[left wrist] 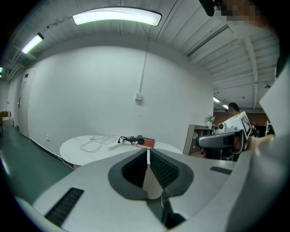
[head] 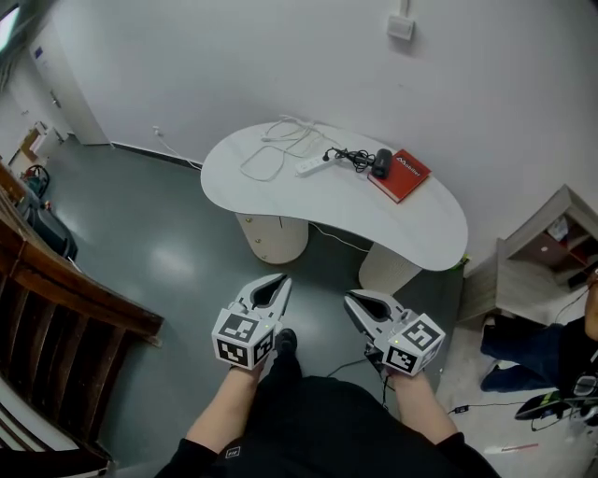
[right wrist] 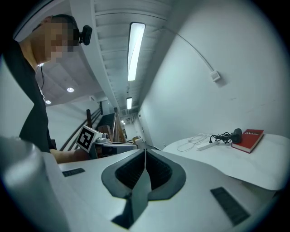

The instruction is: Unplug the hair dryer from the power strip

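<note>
White plastic jaws of the left gripper stand closed, tips meeting, with nothing between them; the right gripper is closed in the same way and also empty. From the head view both are held side by side in the person's hands, low in the picture and above the grey floor; the left gripper's tip leans toward the right one, and each shows its marker cube nearest the wrist. Neither touches anything; both are well apart from the table.

That table is white and bean-shaped, and it stands on two pale round legs against the white wall. The power strip lies on its far side, near the middle; a white cable runs in loose loops to the strip's left. The black hair dryer lies to the strip's right, touching a red book; its black cord is bunched between dryer and strip, and the plug end sits at the strip, though whether it is in a socket is too small to tell.

A small white box is fixed to the wall above the table; a dark wooden railing runs along the left edge; a shelf unit stands at the right.
</note>
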Demonstrator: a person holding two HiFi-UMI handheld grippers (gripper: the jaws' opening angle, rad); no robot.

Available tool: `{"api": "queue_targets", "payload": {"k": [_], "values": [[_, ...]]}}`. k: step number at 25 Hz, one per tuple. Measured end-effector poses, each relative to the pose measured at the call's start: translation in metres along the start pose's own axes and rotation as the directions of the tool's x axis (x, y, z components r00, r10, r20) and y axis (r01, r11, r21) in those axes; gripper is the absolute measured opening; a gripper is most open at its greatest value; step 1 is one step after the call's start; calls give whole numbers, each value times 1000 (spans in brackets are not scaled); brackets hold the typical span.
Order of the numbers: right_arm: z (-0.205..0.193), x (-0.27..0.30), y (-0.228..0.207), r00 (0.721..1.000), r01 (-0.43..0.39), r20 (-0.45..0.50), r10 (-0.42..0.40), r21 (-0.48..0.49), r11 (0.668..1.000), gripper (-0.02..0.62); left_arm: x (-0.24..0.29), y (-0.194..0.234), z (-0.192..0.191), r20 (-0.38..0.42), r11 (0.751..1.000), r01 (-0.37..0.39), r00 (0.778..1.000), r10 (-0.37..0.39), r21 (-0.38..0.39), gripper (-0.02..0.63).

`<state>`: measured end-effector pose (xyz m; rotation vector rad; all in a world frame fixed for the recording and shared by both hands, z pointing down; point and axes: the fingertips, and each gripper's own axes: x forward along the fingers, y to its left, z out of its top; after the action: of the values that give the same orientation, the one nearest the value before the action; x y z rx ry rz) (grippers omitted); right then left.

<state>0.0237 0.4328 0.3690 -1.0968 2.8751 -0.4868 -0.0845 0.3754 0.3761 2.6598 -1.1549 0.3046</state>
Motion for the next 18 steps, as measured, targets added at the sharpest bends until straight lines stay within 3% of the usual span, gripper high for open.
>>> {"api": "queue_targets", "payload": {"k": [10,18], "values": [[35,101,-85,994,108,4,-109,77,991,35,64,134,46,-6,999,36,999,-36,10,28],[48,195,-89,995,96,-10,-96,82,992,35,89,215,59,-17,997,81,997,-81,2,28]]}}
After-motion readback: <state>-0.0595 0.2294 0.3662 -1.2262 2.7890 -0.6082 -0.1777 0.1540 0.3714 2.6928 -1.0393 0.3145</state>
